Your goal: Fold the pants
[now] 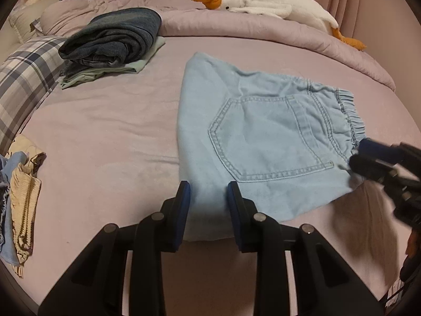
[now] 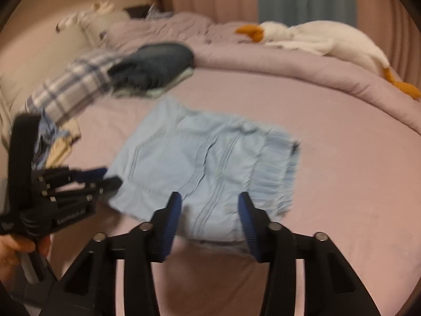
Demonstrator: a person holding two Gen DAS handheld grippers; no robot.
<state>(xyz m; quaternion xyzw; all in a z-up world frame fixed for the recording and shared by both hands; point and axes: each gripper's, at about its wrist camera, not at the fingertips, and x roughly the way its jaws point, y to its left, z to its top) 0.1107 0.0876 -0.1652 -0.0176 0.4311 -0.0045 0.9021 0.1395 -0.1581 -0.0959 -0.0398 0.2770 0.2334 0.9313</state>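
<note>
Light blue denim pants (image 1: 263,142) lie folded on the pink bed sheet (image 1: 105,137), back pocket up, elastic waistband at the right. My left gripper (image 1: 209,194) is open and empty, its fingers over the near left corner of the pants. In the right wrist view, which is blurred, the pants (image 2: 200,168) lie just ahead of my right gripper (image 2: 210,205), which is open and empty. The right gripper (image 1: 360,158) shows at the waistband's near corner in the left wrist view. The left gripper (image 2: 105,181) shows at the left edge of the pants.
A stack of folded dark clothes (image 1: 113,39) sits at the back left beside a plaid pillow (image 1: 23,84). A white goose plush (image 1: 268,5) lies on the rolled duvet (image 1: 263,34) at the back. Loose clothes (image 1: 21,197) lie at the left edge.
</note>
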